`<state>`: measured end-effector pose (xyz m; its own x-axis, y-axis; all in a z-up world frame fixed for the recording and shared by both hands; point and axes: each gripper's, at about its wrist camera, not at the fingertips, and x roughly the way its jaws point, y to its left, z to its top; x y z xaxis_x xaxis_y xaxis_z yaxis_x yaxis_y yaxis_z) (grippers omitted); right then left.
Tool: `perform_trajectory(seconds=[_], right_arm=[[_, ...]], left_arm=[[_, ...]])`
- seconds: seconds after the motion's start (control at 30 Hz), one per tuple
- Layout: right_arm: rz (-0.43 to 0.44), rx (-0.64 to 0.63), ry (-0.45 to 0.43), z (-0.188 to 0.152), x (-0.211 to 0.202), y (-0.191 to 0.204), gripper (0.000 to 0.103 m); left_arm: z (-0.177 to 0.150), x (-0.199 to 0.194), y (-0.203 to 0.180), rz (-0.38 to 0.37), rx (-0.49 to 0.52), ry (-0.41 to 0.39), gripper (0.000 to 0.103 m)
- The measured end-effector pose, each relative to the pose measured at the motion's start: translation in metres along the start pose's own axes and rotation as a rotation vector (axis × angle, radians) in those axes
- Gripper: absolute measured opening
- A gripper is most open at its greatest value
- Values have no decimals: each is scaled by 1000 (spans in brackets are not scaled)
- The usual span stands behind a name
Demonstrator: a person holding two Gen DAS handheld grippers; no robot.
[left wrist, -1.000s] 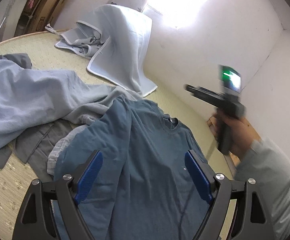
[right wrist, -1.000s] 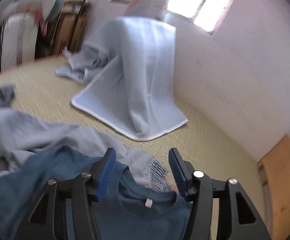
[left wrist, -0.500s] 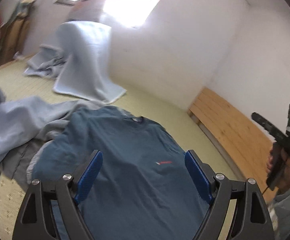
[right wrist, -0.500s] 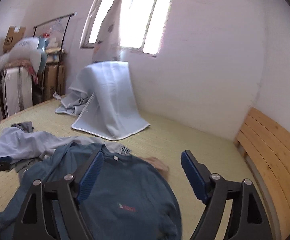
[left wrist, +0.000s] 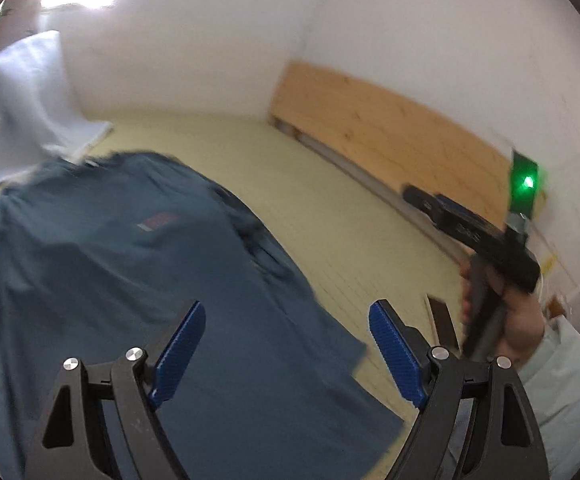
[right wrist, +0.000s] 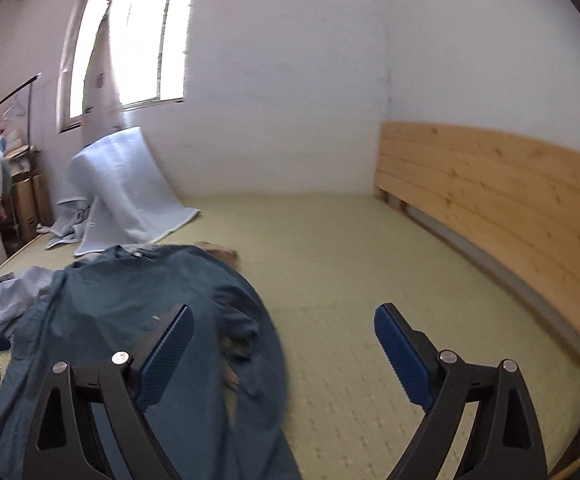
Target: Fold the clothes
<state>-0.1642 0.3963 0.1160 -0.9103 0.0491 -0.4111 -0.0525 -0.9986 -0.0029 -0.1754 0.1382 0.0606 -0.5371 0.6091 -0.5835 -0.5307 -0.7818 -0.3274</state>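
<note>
A dark teal short-sleeved T-shirt (left wrist: 130,280) lies spread on the pale yellow-green woven mat (right wrist: 349,280), neck toward the far wall. On its chest sits a small red, white and blue logo patch (left wrist: 157,221), too blurred to read. The left gripper (left wrist: 286,344) hangs above the shirt's lower half, blue-padded jaws spread wide and empty. The right gripper (right wrist: 282,344) is released too, nothing between its jaws, held above the shirt's edge and bare mat. A pale blue blanket (right wrist: 126,196) drapes against the white wall beyond the collar; light grey-blue clothes (right wrist: 6,300) lie beside the shirt. A pine plank headboard (right wrist: 489,200) borders the mat.
</note>
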Motion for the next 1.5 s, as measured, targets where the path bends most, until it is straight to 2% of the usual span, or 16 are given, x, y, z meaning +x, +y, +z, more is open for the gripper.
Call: perform_trajectory(seconds=[0.1, 0.37, 0.43, 0.5, 0.57, 0.77, 0.9, 1.1, 1.23, 1.3, 1.5], right_arm=[[-13, 53, 4, -21, -2, -28, 94], [-17, 100, -7, -33, -11, -80, 94], [-16, 117, -12, -34, -13, -92, 94], [-11, 145, -20, -33, -15, -102, 94], [-6, 172, -28, -32, -17, -112, 94], [4, 283, -38, -34, -19, -140, 94], [21, 333, -35, -35, -17, -151, 94], [4, 309, 2, -36, -7, -151, 94], [-2, 326, 12, -38, -5, -156, 94], [-4, 339, 14, -40, -5, -159, 94], [-24, 376, 19, -44, -7, -170, 94]], left_arm=[[-12, 33, -45, -14, 72, 75, 87], [-43, 106, -127, -15, 252, 143, 87], [-52, 121, -144, -1, 299, 153, 80], [-64, 141, -155, 34, 362, 175, 52], [-73, 158, -163, 63, 408, 203, 36], [-94, 202, -173, 98, 530, 231, 35], [-98, 220, -179, 119, 560, 237, 35], [-100, 244, -178, 154, 564, 283, 34], [-100, 252, -173, 181, 541, 308, 21], [-101, 255, -170, 185, 523, 317, 7], [-96, 254, -164, 166, 458, 319, 0]])
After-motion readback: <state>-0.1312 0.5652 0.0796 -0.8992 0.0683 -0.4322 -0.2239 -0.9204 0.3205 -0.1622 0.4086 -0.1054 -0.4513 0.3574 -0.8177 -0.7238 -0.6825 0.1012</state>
